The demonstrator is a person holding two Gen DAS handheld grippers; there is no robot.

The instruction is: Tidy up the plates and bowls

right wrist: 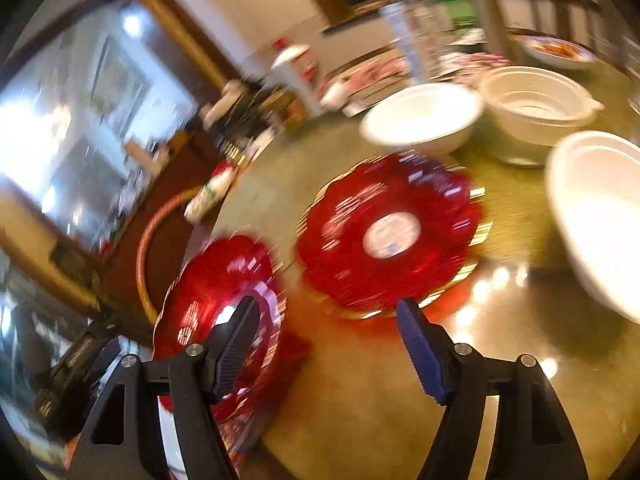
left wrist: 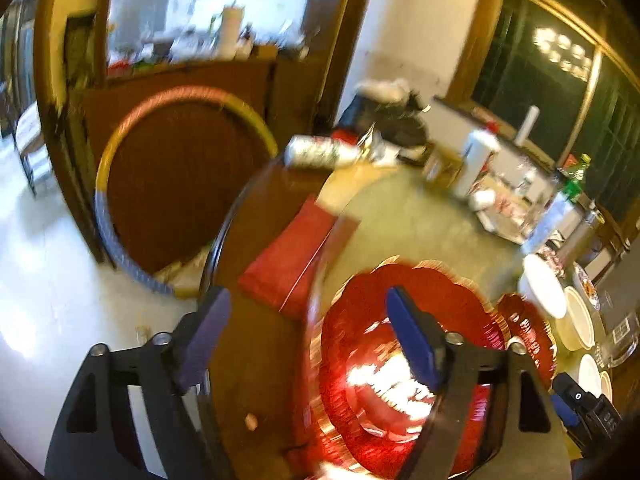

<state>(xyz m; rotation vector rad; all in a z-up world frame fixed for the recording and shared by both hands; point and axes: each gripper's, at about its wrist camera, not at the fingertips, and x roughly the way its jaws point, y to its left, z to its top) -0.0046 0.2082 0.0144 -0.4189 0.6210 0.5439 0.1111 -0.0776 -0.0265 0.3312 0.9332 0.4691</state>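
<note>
- Working from the left side, the left gripper (left wrist: 308, 340) has its jaws spread wide with nothing pinched between them. One red plate (left wrist: 404, 368) with a scalloped gold rim lies flat on the surface (left wrist: 416, 220), directly under the right-hand jaw and partly hidden by it.
- A second red plate (left wrist: 528, 332) lies just to the right of the first, near the white bowls (left wrist: 576, 316) at the right edge of the left wrist view.
- The right gripper (right wrist: 328, 344) also has its jaws spread, gripping nothing. The gap between them opens onto bare surface (right wrist: 360, 380).
- In the right wrist view, one red plate (right wrist: 224, 320) sits behind the left-hand jaw, at the surface's edge; the other red plate (right wrist: 388, 232) lies ahead and slightly right of the gap, well clear of both jaws.
- Both plates are round and lie flat, face up, so neither has a long axis; a rim grasp looks possible from any side.
- White bowls (right wrist: 536, 108) stand upright beyond and to the right of that plate, the right hand being the nearer.
</note>
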